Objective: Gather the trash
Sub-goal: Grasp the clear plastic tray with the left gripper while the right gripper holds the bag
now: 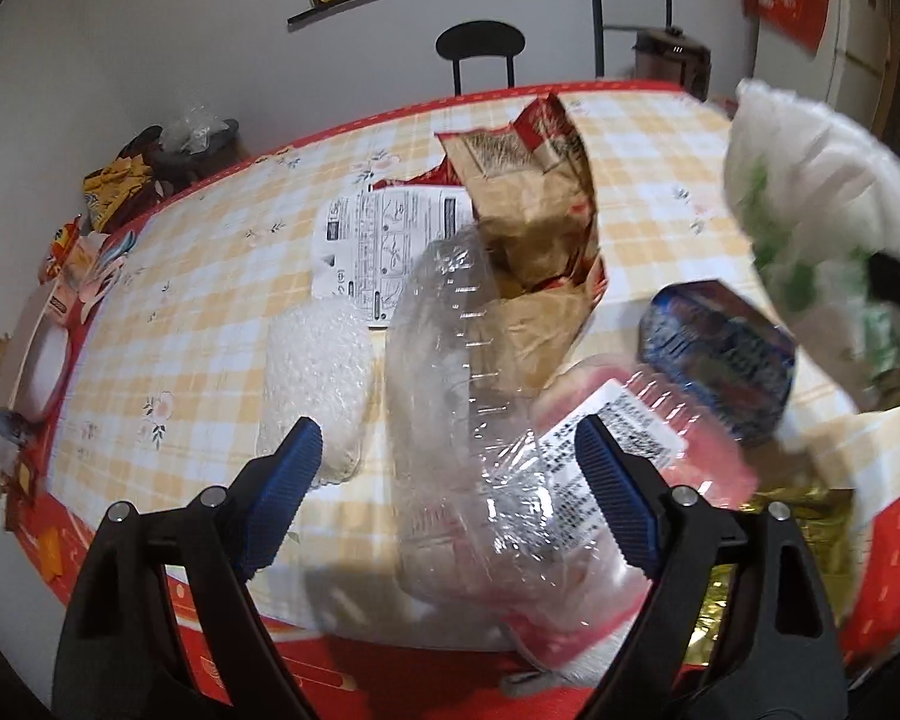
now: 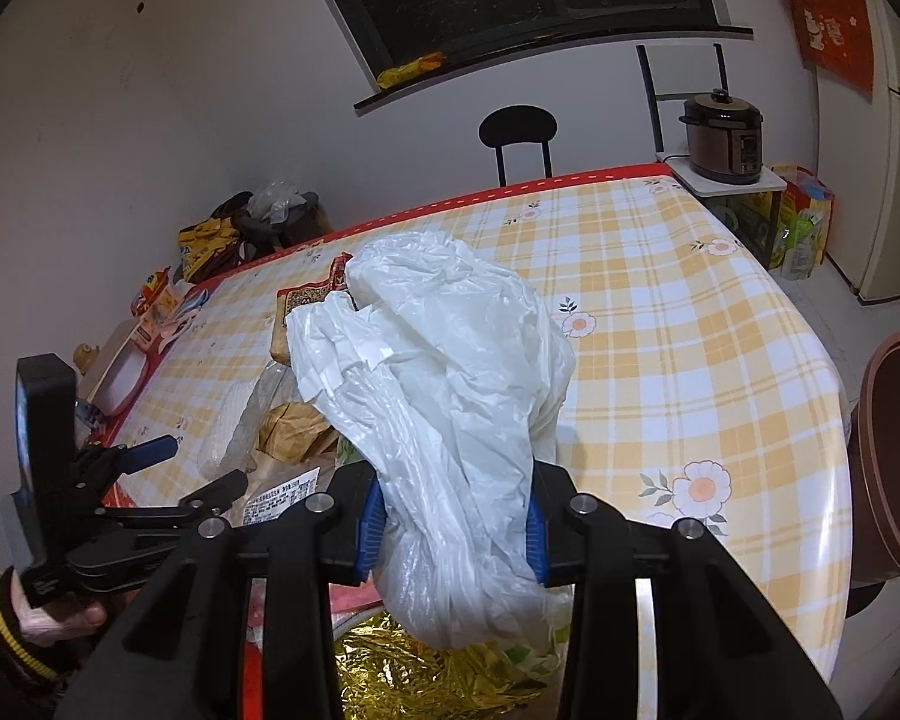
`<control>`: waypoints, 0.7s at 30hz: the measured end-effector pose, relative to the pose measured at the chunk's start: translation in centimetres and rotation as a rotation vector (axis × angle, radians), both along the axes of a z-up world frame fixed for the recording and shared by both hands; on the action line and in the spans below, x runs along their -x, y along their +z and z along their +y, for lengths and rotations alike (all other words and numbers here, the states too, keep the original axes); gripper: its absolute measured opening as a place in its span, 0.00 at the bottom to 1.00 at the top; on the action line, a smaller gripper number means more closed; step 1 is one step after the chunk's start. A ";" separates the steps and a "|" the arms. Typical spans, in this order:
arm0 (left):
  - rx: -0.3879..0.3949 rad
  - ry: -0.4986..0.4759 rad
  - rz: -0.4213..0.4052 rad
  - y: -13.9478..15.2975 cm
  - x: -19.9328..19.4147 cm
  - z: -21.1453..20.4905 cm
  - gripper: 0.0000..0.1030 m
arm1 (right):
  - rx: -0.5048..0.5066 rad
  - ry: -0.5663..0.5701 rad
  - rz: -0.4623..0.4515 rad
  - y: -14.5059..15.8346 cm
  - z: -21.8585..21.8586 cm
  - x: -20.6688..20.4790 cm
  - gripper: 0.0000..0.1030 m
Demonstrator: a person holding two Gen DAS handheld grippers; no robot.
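Note:
On the checked tablecloth (image 1: 180, 312) lies a heap of trash: a torn brown snack bag (image 1: 534, 222), a white printed leaflet (image 1: 378, 246), bubble wrap (image 1: 315, 384), a clear plastic tray (image 1: 444, 336), a clear labelled pack with pink inside (image 1: 618, 438) and a blue wrapper (image 1: 720, 354). My left gripper (image 1: 450, 498) hangs open just above the clear plastic, its pads touching nothing. My right gripper (image 2: 450, 525) is shut on a crumpled white plastic bag (image 2: 444, 372), held above the table (image 2: 690, 330). The same bag (image 1: 810, 198) shows at the right of the left wrist view. The left gripper (image 2: 201, 468) also appears low on the left.
A black chair (image 2: 516, 126) stands behind the table, and a rice cooker (image 2: 723, 135) sits on a stand at the back right. A brown round stool (image 2: 894, 450) is close on the right. Packets (image 1: 66, 258) crowd the table's left edge. Gold foil (image 2: 414, 678) lies below the front edge.

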State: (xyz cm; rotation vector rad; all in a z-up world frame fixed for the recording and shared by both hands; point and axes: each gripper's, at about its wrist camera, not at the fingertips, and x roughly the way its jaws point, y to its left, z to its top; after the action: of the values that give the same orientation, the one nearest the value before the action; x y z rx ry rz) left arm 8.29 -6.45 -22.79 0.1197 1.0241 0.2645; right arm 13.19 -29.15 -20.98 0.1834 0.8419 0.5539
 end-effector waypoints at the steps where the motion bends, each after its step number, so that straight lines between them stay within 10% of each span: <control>1: 0.008 0.002 0.017 -0.4 -0.2 0.1 0.82 | -0.004 -0.003 0.003 0.0 -0.1 -0.1 0.36; 12: 0.098 0.031 0.013 -0.4 0.4 1.2 0.34 | -0.011 -0.003 0.000 0.0 -0.2 -0.5 0.36; 21: 0.158 0.108 -0.144 3.6 2.8 3.3 0.29 | -0.022 0.010 -0.016 0.4 0.1 -0.5 0.36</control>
State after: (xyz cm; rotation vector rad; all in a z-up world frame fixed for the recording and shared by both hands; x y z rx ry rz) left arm 5.47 -3.11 -19.18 -0.0965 0.9052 0.2850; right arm 13.72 -29.05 -20.57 0.1947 0.8218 0.5740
